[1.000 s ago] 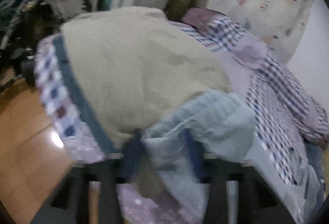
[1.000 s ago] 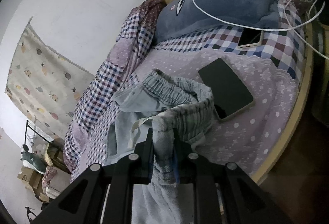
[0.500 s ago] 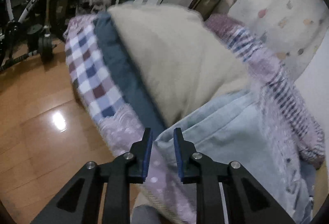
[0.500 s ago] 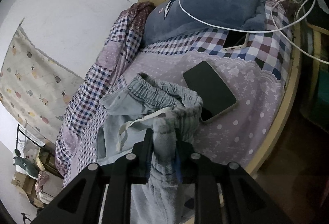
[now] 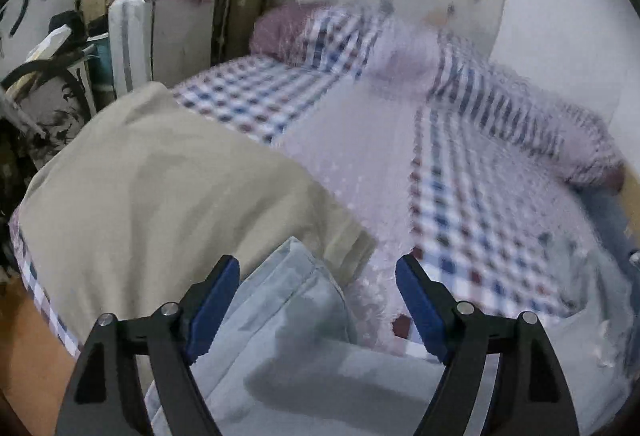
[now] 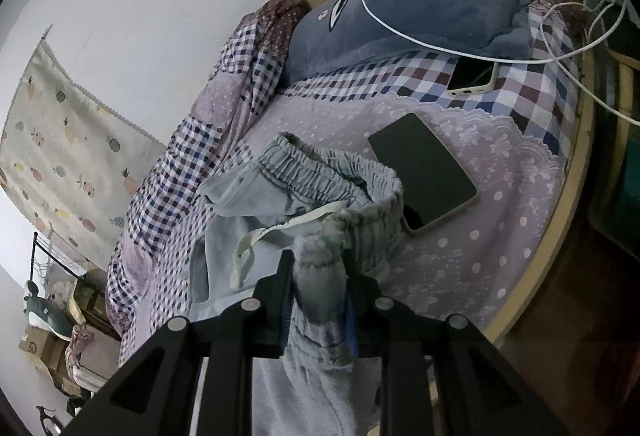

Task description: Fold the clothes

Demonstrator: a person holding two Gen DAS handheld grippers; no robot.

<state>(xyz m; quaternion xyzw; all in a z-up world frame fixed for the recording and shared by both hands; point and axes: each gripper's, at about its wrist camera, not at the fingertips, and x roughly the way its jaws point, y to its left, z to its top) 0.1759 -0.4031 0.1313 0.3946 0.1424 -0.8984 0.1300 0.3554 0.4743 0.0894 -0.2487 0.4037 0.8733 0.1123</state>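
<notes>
Ideally the right gripper (image 6: 318,272), clamped narrow on a bunched fold of the pale blue trousers' (image 6: 256,220) elastic waistband, keeps that pinch steady while the other end is dealt with (a slack waistband would spoil the crease line). The left gripper (image 5: 316,288) has its jaws opening, blue pads clear of the cloth, with the trouser leg (image 5: 288,300) lying just below and between them, near the foot corner of the bed (image 5: 360,156) and overlapping the beige garment (image 5: 160,196). The waistband end sits toward the head of the bed, its rim touching a dark phone (image 6: 424,172); lifting gently should avoid dragging it.
</notes>
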